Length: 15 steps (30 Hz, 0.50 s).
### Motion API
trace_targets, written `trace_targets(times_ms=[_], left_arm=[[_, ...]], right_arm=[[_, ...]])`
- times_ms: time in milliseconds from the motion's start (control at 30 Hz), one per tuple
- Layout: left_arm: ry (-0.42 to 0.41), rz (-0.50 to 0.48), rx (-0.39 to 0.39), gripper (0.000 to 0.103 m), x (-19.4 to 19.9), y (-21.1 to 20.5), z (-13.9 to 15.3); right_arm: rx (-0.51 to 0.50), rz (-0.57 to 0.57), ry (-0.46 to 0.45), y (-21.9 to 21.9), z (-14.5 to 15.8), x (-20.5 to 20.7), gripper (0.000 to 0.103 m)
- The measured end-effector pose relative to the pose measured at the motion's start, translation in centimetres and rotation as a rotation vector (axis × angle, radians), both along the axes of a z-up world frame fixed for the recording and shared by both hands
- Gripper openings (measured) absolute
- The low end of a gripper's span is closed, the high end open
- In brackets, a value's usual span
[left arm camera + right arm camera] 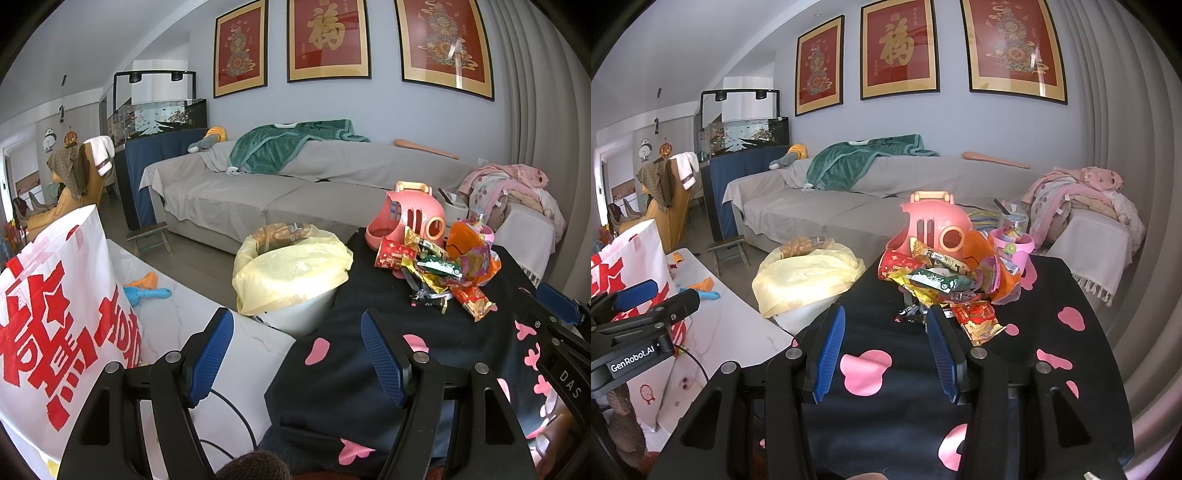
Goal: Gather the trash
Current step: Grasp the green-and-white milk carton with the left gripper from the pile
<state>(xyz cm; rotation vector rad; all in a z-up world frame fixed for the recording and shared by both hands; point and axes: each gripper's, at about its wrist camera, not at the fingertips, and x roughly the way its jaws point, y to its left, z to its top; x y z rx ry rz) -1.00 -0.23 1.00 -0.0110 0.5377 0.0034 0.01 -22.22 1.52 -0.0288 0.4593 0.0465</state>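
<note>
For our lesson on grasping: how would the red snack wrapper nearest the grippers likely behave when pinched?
The red snack wrapper looks crumpled and thin, so probably floppy and light. Its glossy film may slip between pads.

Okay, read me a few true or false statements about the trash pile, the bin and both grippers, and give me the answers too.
1. The wrapper pile lies on a black cloth with pink shapes. True.
2. The bin has a blue liner. False: its liner is pale yellow.
3. The right gripper grips a wrapper. False: its jaws are open with nothing between them.
4. The left gripper is open and holds nothing. True.
5. A pink plastic toy stands behind the pile. True.
</note>
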Motion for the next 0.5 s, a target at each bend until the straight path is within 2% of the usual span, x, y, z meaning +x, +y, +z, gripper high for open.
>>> trace_targets(times_ms=[300, 500], left_arm=[[0.001, -0.002, 0.000, 0.072, -0.1, 0.0, 0.0], [0.003, -0.055, 0.002, 0.072, 1.6, -1.1, 0.9]], right_arm=[[-0.001, -0.012, 0.002, -0.5, 0.3, 0.4, 0.044], [-0.021, -0.038, 0.012, -0.9, -0.3, 1.4, 0.044]])
